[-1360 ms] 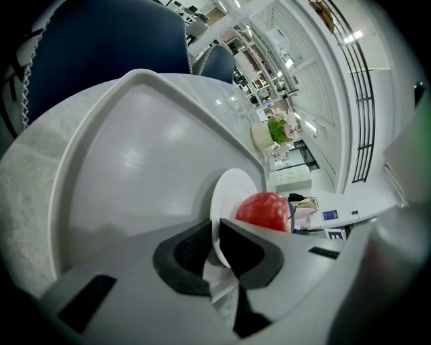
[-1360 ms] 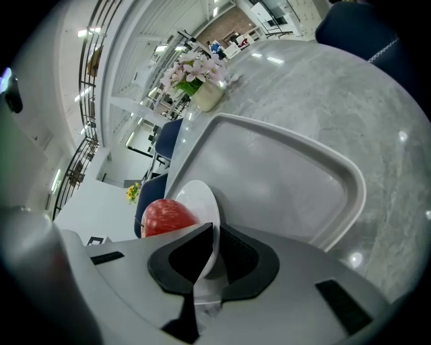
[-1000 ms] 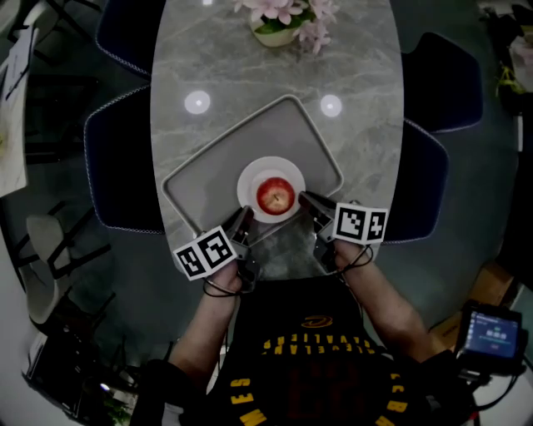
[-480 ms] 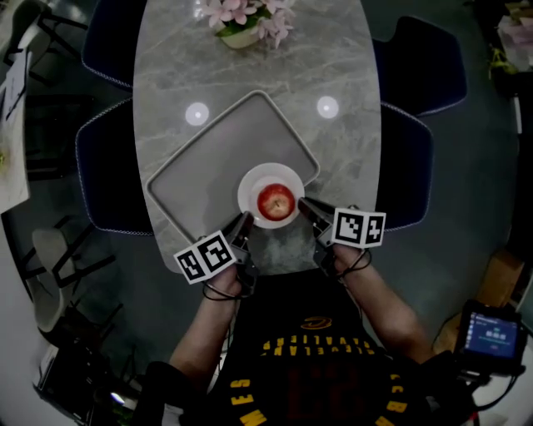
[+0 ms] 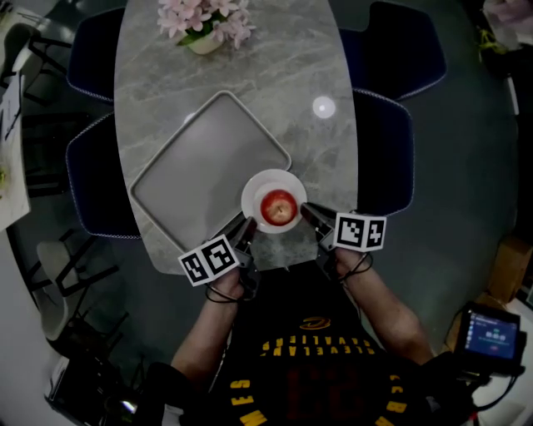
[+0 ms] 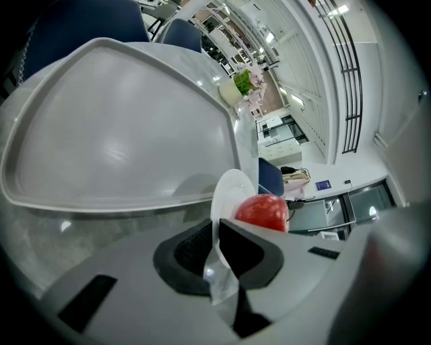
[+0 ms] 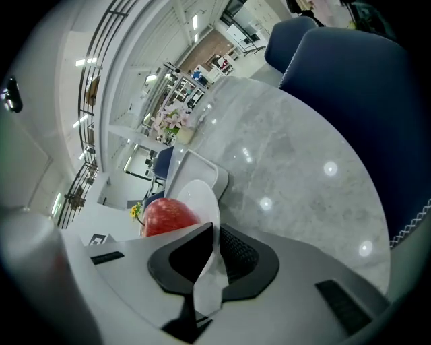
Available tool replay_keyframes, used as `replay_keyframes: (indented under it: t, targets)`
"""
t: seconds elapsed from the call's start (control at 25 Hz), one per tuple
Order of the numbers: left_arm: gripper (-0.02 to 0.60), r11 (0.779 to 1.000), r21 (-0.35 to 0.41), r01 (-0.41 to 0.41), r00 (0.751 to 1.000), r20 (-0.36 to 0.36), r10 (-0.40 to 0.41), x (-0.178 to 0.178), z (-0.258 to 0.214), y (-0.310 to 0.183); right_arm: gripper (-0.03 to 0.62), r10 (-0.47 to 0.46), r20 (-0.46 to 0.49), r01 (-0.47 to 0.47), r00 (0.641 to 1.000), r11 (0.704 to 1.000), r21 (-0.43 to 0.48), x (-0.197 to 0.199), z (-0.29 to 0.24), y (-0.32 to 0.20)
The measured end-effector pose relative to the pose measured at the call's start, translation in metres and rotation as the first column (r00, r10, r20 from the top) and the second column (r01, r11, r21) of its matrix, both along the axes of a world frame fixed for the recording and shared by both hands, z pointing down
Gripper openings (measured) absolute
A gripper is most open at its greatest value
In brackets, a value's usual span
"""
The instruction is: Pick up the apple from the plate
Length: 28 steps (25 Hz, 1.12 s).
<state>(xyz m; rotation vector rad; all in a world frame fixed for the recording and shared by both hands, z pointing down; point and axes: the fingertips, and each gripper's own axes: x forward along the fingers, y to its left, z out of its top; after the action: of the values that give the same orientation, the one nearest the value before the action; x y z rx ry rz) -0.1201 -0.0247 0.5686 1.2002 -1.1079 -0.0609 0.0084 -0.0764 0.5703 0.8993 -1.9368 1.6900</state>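
**Apple centred between two grippers that both clamp the plate**

Nearest the person, the left gripper (image 5: 243, 227) and the right gripper (image 5: 307, 214) converge on the white plate (image 5: 252, 193) from its two near sides. Each gripper's own view shows its jaws closed to a narrow gap on the plate's thin rim, one pad above and one below. The red apple (image 5: 278, 206) sits at the plate's middle, stem dimple up. It lies inward of both sets of pads and touches neither, perhaps slightly closer to the right gripper. Being round, it offers no preferred grasp axis.

The plate sits over the near end of the marble table (image 5: 321, 66), just beside the near corner of the grey tray (image 5: 200, 166). Whether it rests on the table or is held clear cannot be told. Pink flowers (image 5: 204, 18) stand at the far end.

Judgement: taking the apple would require one gripper, probably the right, to release the rim and reopen wide around the fruit.
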Motion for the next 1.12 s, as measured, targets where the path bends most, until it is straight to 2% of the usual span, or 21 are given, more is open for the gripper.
replay_keyframes:
  t: [0.64, 1.12]
  targets:
    - [0.035, 0.994, -0.035, -0.108, 0.994, -0.019, 0.108, 0.080, 0.016, 0.012, 0.041, 0.084, -0.024, -0.084, 0.996, 0.996, -0.004, 0.084, 0.013, 0.025]
    - [0.035, 0.986, -0.055, -0.160, 0.987, -0.022, 0.159, 0.108, 0.031, 0.021, 0.041, 0.129, -0.026, -0.130, 0.991, 0.991, -0.025, 0.114, 0.028, 0.039]
